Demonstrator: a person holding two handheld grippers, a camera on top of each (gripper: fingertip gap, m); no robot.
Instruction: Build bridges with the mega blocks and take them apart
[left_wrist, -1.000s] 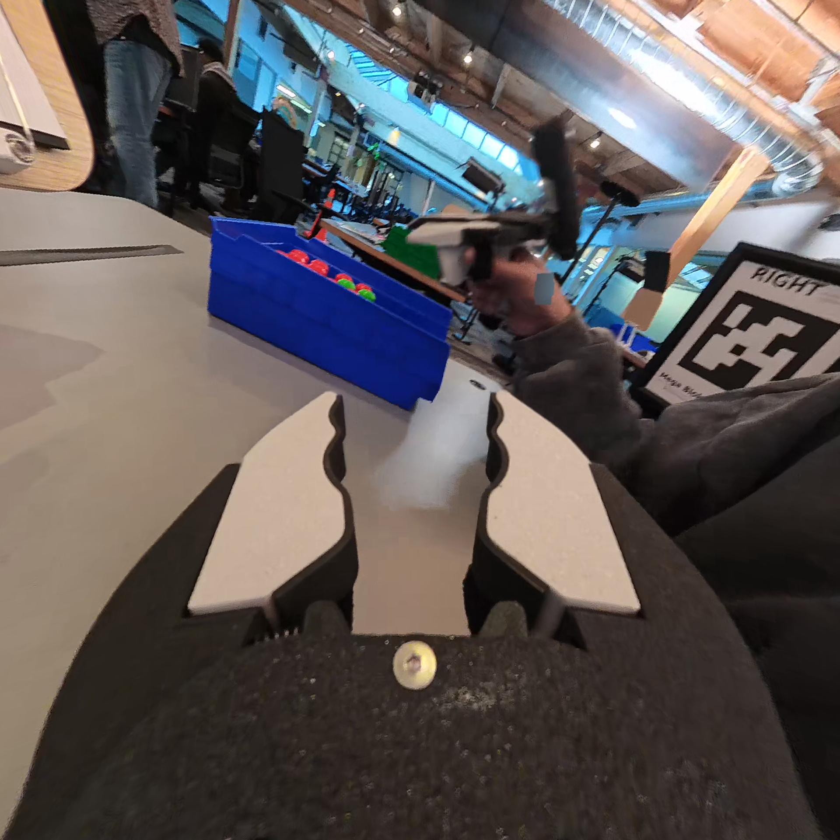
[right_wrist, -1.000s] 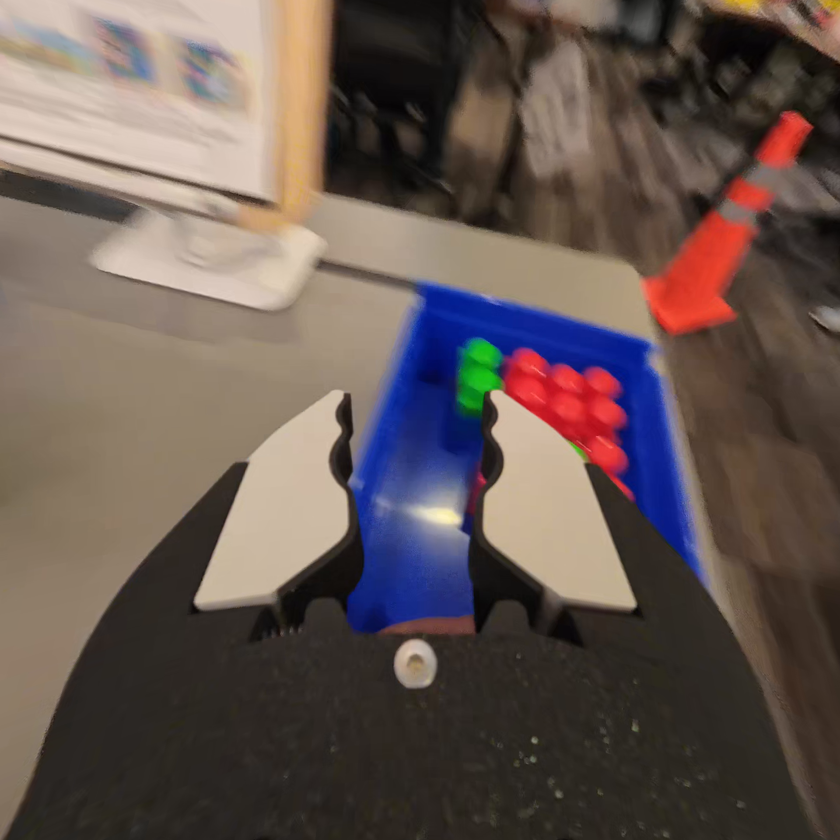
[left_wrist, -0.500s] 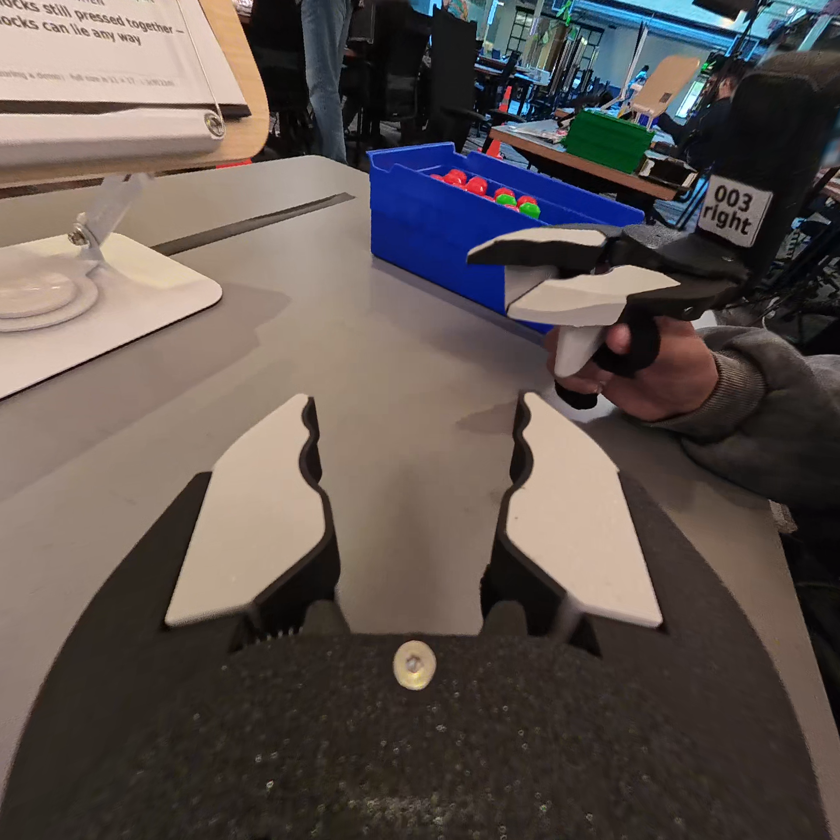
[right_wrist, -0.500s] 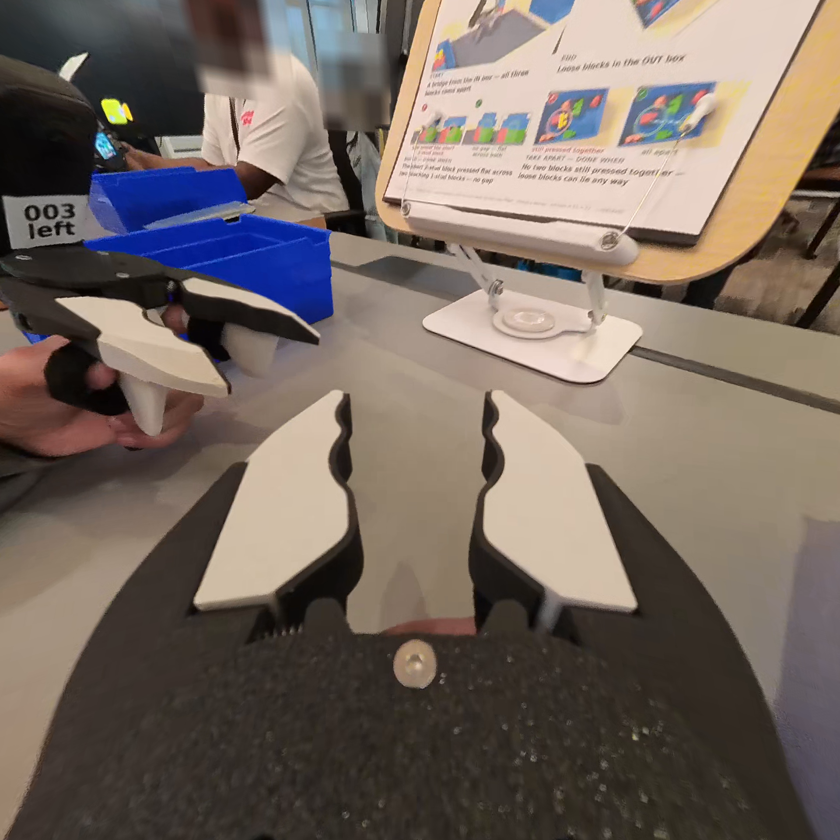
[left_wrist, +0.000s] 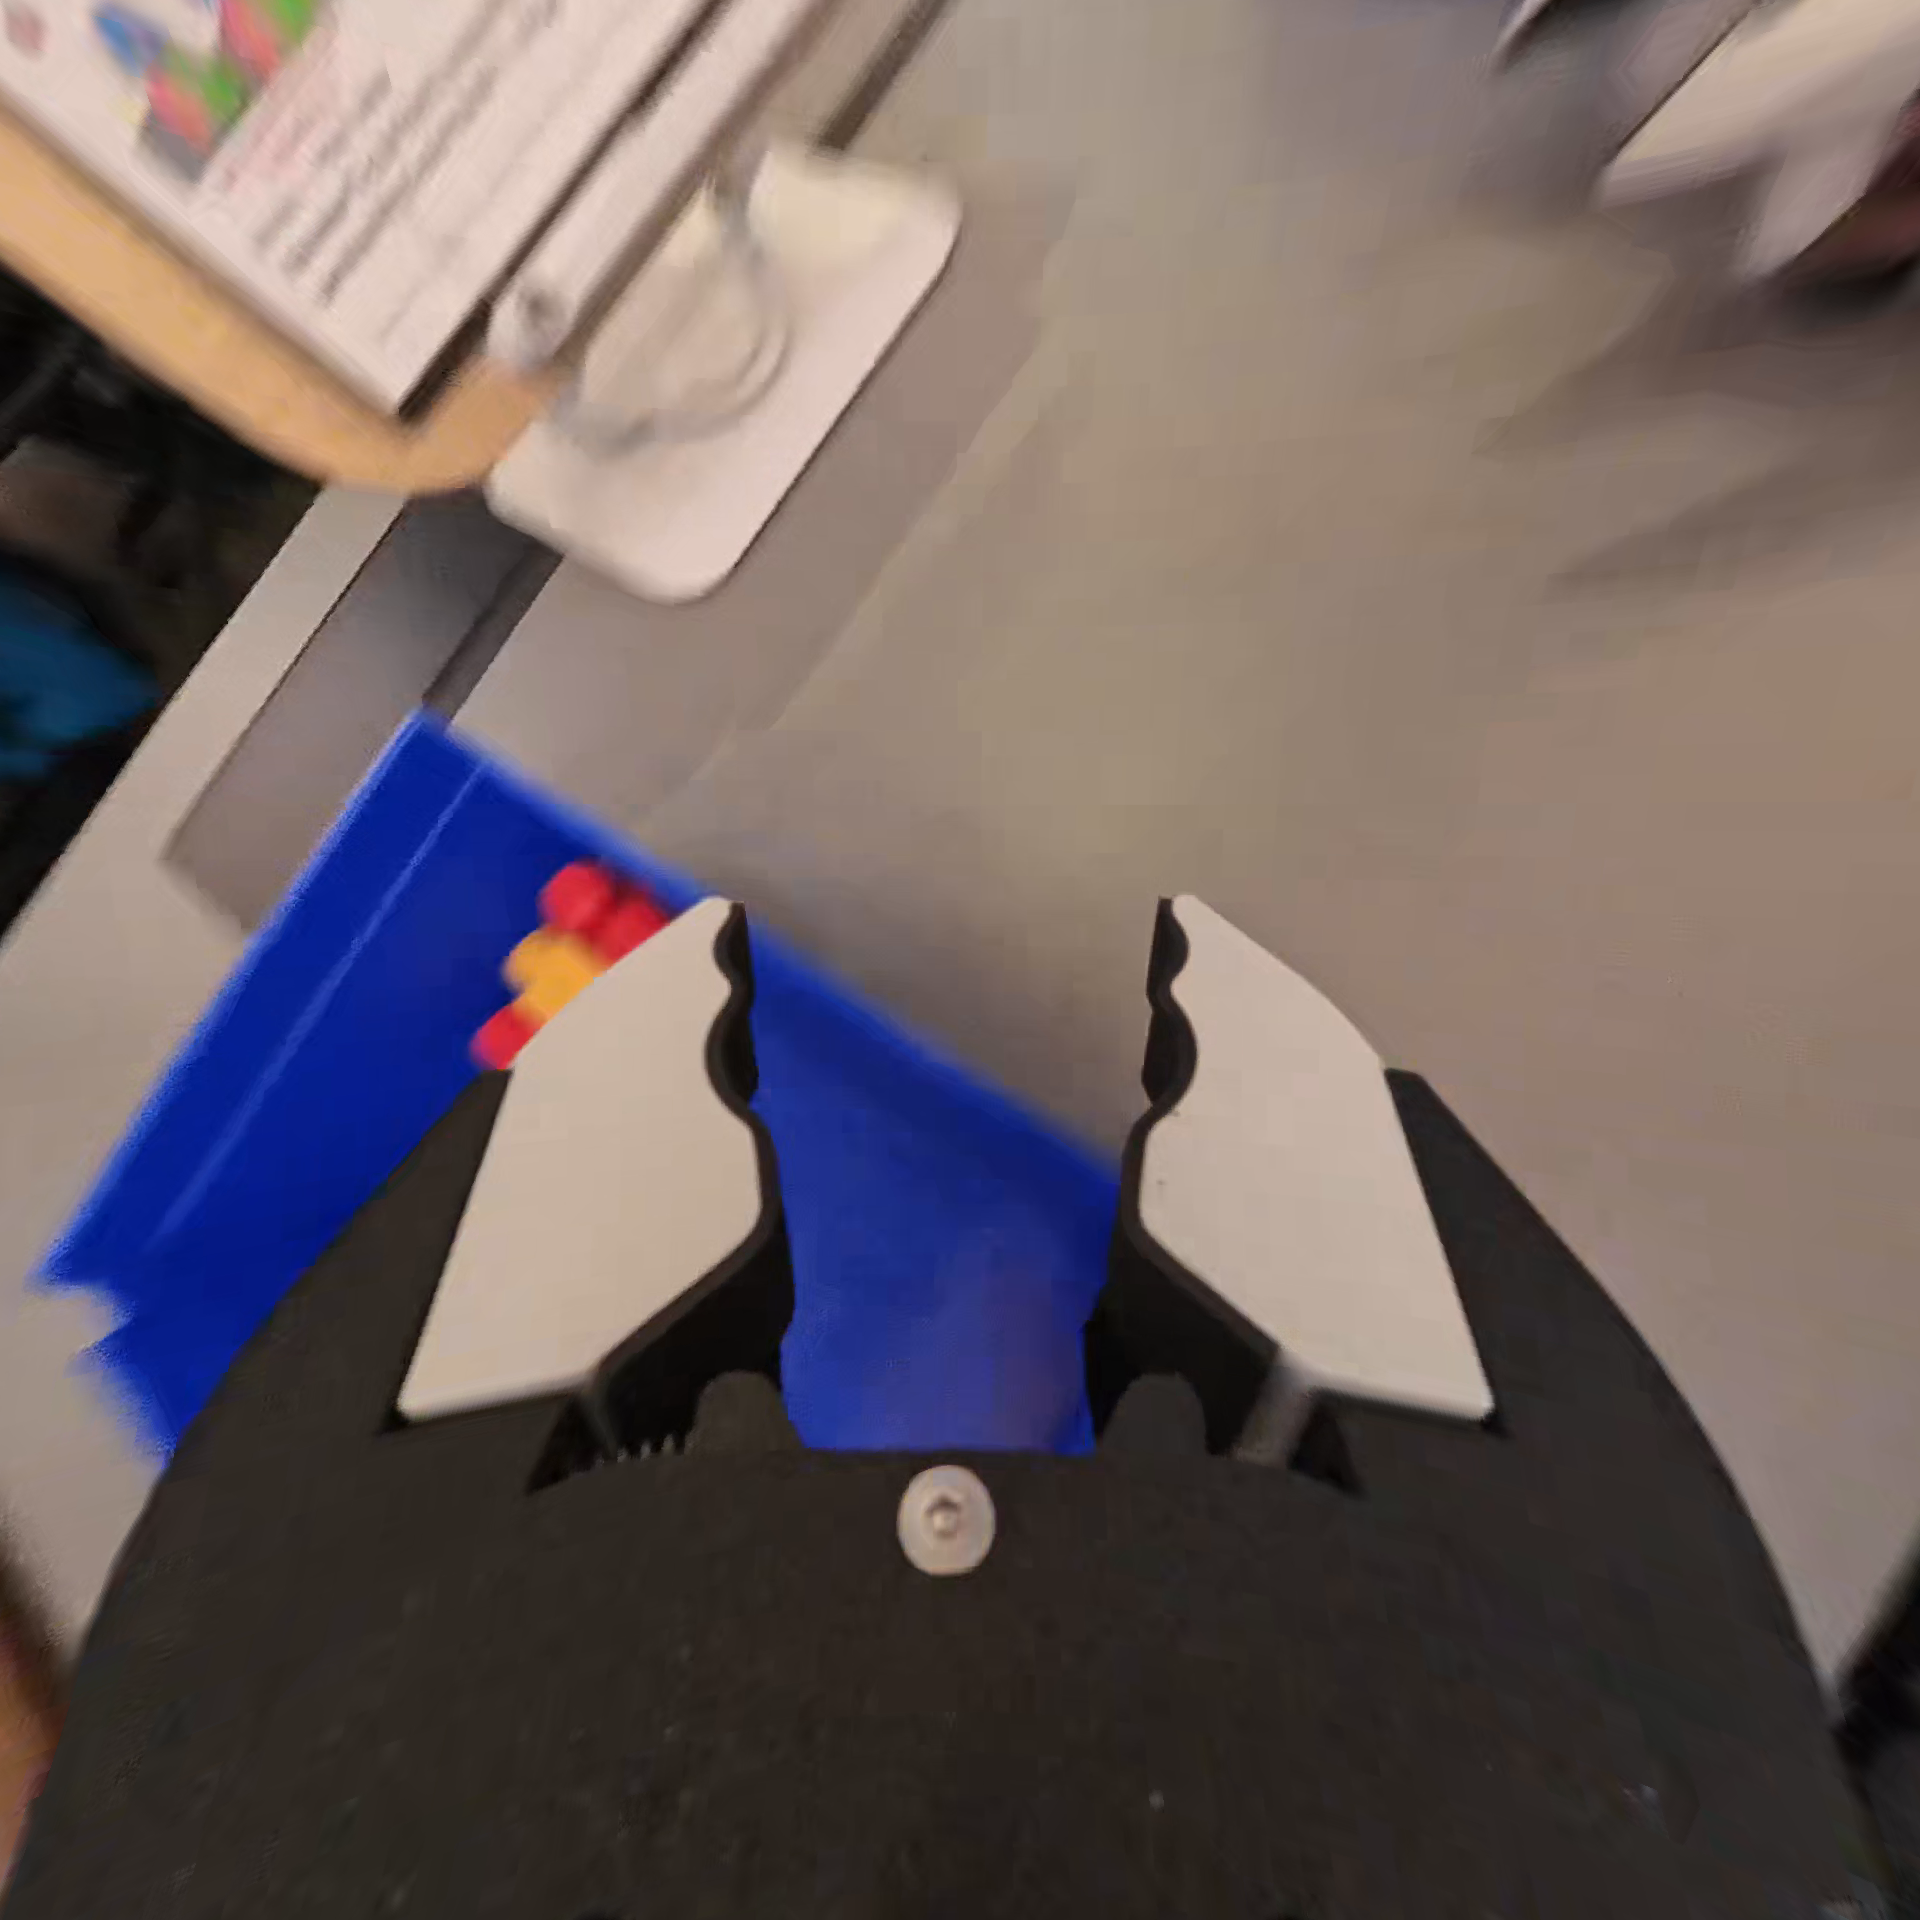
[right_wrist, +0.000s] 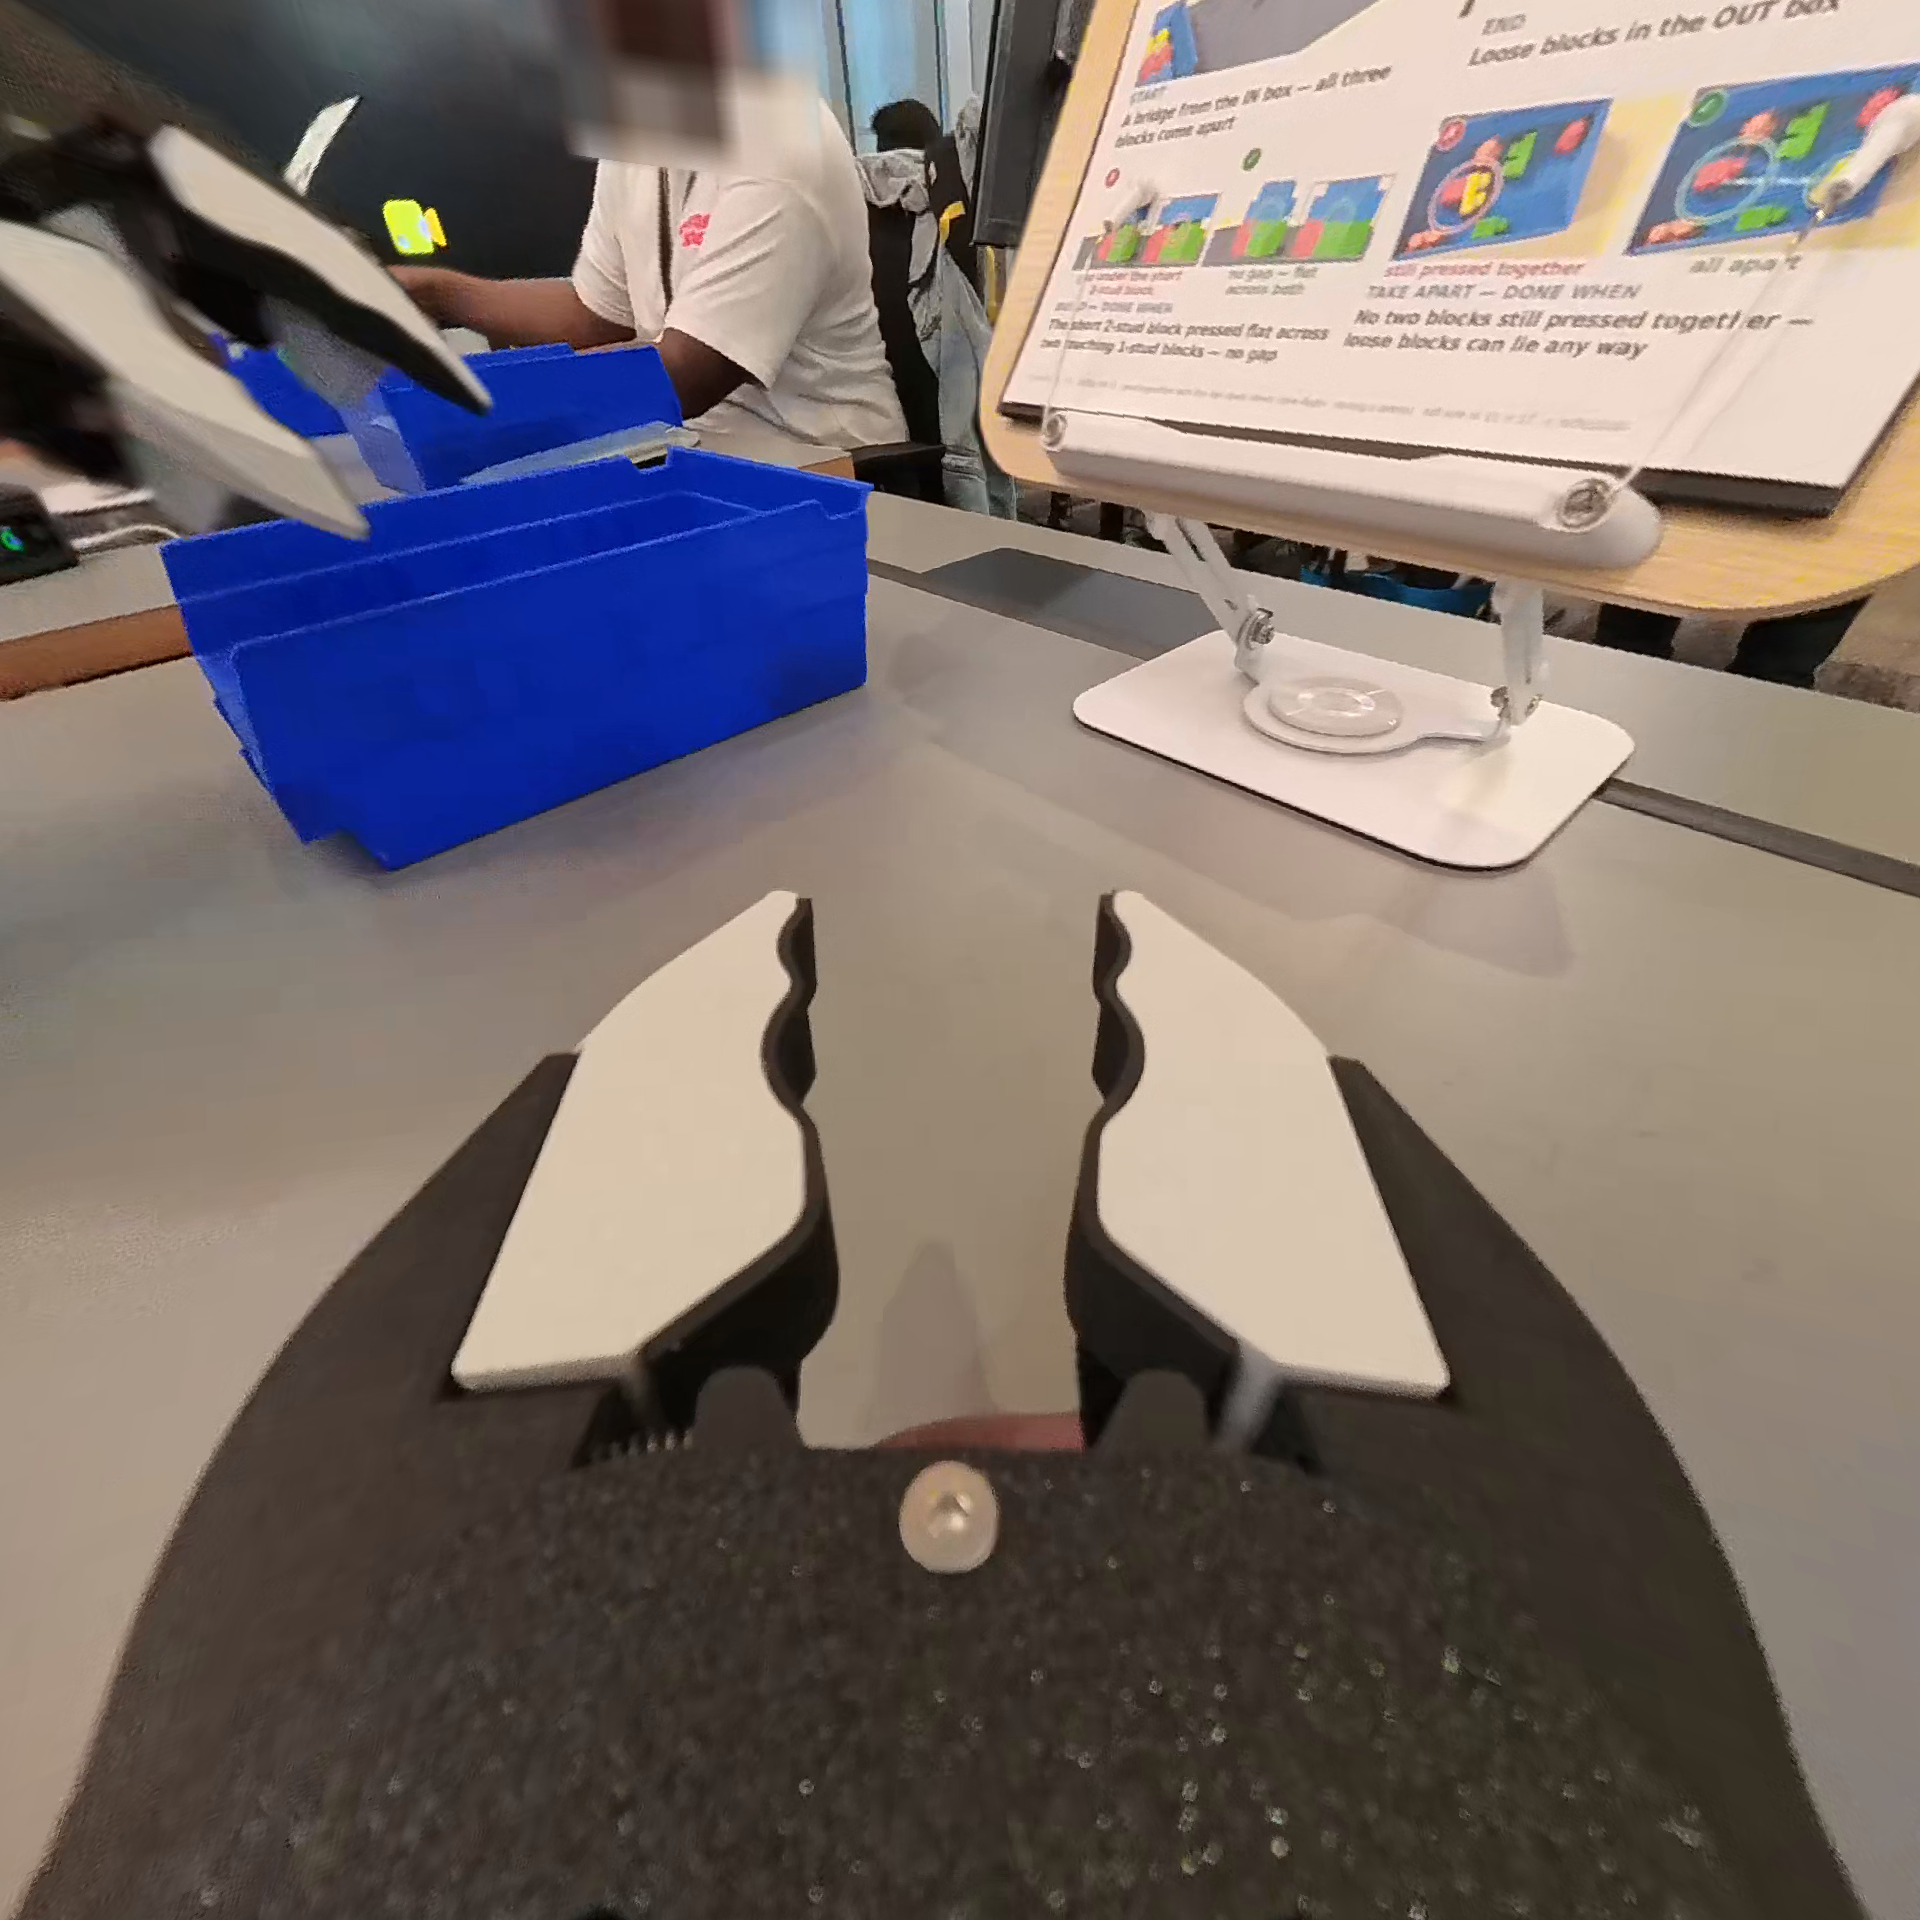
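Left wrist view now overlooks blue bin (left_wrist: 343, 1122), jaws wider.

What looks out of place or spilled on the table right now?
Nothing stands out. The blocks sit inside the blue bin, none spilled on the grey table. The sign stand is upright, and both grippers, left and right, are open and empty.

The blue bin (right_wrist: 540, 665) at ten o'clock looks like moulded plastic with a faintly grainy sheen, on a smooth matt grey table (right_wrist: 1039, 831). The instruction board (right_wrist: 1558, 582) at one o'clock shows a pale wood edge under glossy printed paper, its white stand (right_wrist: 1351, 758) probably painted metal. The right gripper (right_wrist: 951, 914) has matt pale fingers (right_wrist: 665, 1174) in a rough, speckled black body.
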